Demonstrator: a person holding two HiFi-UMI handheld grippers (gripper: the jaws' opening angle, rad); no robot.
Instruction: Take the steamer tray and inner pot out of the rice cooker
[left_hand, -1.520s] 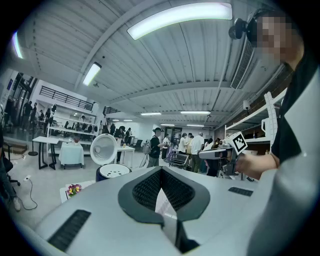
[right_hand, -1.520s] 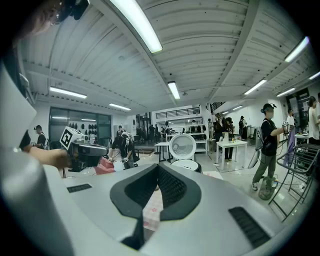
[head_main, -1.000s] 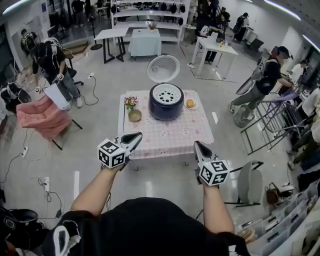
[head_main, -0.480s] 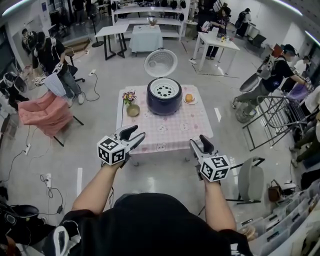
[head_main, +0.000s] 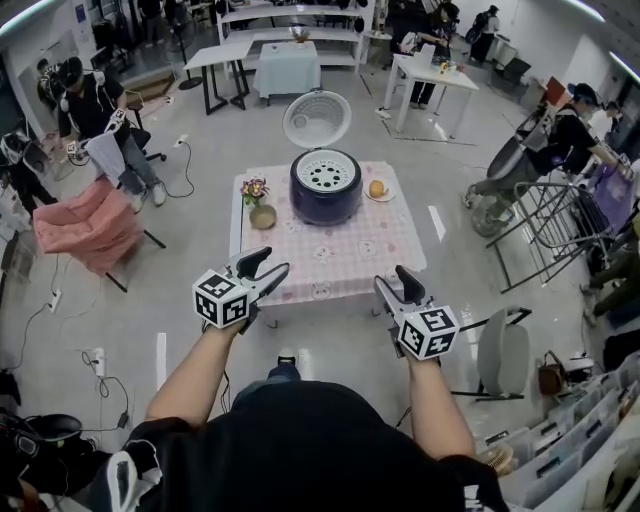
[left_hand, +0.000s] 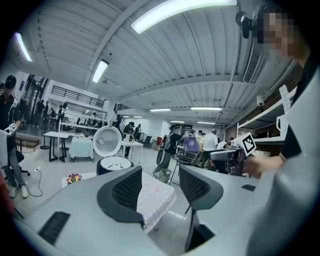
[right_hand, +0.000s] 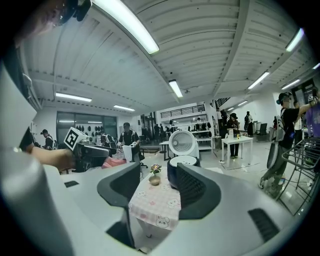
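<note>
On a grey workshop floor (head_main: 200, 330), a pink-clothed table (head_main: 335, 262) bears the dark blue round rice cooker (head_main: 326, 195), lid raised, white perforated steamer tray (head_main: 327, 173) inside. The left gripper (head_main: 265, 268) and right gripper (head_main: 393, 280), short of it, are opening, empty.

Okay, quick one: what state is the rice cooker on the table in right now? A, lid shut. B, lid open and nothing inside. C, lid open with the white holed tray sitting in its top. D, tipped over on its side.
C: the rice cooker stands upright with its lid swung up behind it, and the white holed tray sits in its mouth.
</note>
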